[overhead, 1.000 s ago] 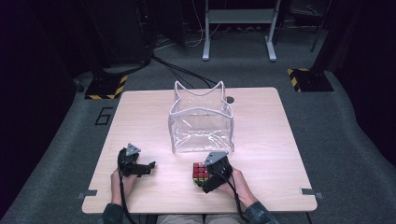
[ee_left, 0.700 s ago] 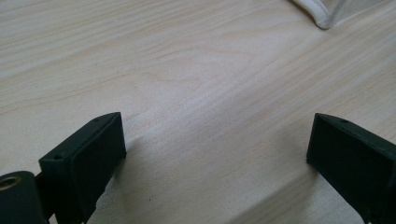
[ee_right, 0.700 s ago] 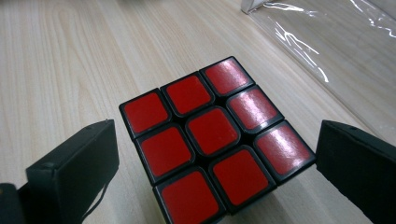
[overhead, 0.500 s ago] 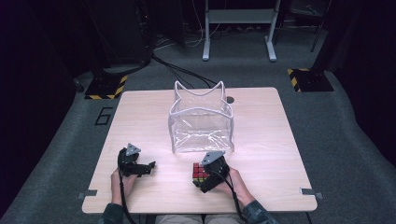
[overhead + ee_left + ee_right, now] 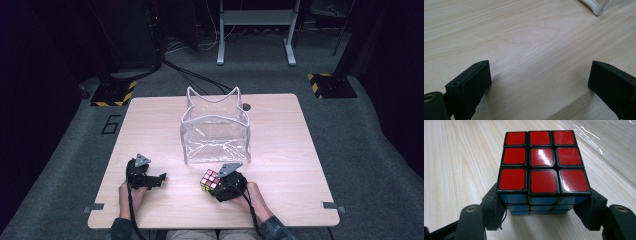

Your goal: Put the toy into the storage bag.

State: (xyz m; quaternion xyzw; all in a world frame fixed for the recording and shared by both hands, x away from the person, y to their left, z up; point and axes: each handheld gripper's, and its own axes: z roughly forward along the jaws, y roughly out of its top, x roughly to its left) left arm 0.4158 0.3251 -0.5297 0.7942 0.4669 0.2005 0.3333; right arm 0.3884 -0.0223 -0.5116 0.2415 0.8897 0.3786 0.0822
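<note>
A puzzle cube point(image 5: 208, 178) with a red top face and a blue near face point(image 5: 544, 162) rests on the light wooden table point(image 5: 150, 120), just in front of a clear plastic bag point(image 5: 216, 130). My right gripper point(image 5: 214, 186) has just been closing its jaws, and the cube is between them. In the right gripper view its pads point(image 5: 494, 207) press on the cube's two sides low down. Over at the table's front left, my left gripper point(image 5: 159, 181) lies open, and bare wood shows between its fingers point(image 5: 471, 85).
The bag stands upright and open-topped at the table's middle, with one white-edged corner point(image 5: 599, 6) beyond the left gripper. Its clear wall point(image 5: 604, 142) lies close behind the cube. Dark floor, cables and a metal stand point(image 5: 255, 30) lie beyond the far edge.
</note>
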